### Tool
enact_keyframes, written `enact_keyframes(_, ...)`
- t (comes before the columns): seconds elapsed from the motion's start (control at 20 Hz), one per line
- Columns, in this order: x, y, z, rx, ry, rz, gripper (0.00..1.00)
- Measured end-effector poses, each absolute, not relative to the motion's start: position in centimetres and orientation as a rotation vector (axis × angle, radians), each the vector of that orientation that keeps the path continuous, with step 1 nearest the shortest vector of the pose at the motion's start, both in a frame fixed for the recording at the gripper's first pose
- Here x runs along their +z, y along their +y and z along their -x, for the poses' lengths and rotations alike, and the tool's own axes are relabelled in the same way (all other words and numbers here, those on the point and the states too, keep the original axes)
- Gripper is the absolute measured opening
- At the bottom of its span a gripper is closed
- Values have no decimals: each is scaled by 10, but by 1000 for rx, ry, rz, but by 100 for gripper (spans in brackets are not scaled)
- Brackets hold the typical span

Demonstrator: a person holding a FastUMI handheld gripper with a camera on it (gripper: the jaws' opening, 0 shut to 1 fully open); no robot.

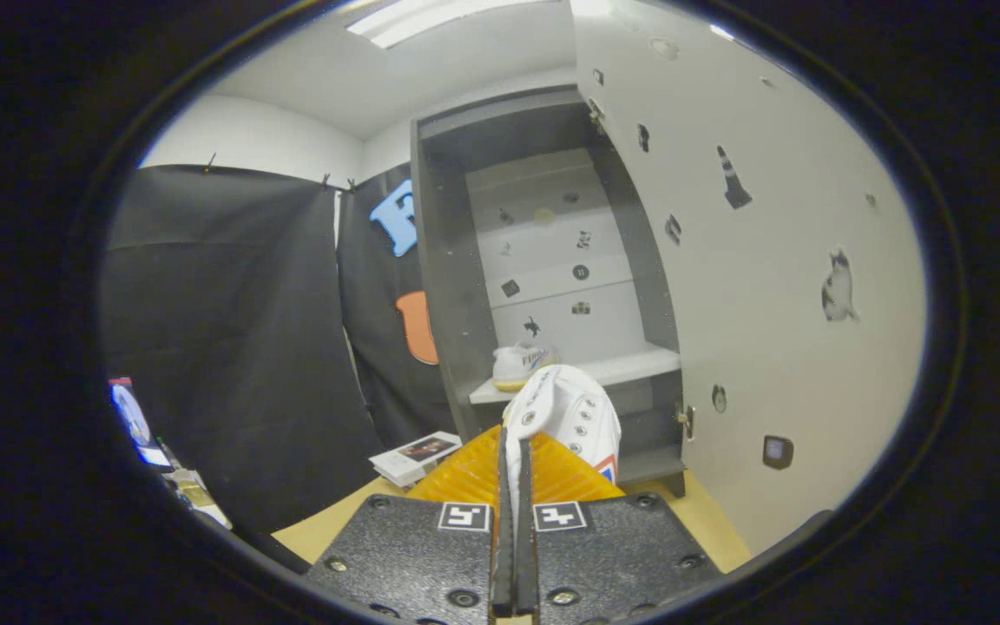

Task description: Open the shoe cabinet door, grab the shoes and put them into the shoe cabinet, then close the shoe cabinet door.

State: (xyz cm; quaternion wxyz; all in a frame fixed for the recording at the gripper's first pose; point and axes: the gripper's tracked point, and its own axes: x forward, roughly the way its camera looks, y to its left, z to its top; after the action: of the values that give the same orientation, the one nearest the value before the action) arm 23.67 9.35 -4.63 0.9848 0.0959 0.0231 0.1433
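The big white cabinet door (769, 260) stands wide open on the right, so the way in is free. Next is the shoe cabinet (543, 286), dark inside, with a pale shelf (630, 366) low down. One white shoe (519, 365) already sits on that shelf — it looks put away. The second shoe (571, 417) hangs just in front of the shelf, held by its edge so it can be carried in. The claw (513, 469) is closed tight on this shoe — both fingers pinch its thin side. Under it all is the desk (335, 525), with a small booklet (417, 456) lying near the cabinet's foot.
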Motion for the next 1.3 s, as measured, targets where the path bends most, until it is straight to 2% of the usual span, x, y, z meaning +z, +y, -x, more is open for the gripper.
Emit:
enact_keyframes(0.35,49,72,-259,225,49,-106,5)
enact_keyframes(0.65,102,70,-311,159,23,33,5)
enact_keyframes(0.85,108,83,-363,138,5,159,5)
enact_keyframes(1.3,67,79,-489,69,121,223,5)
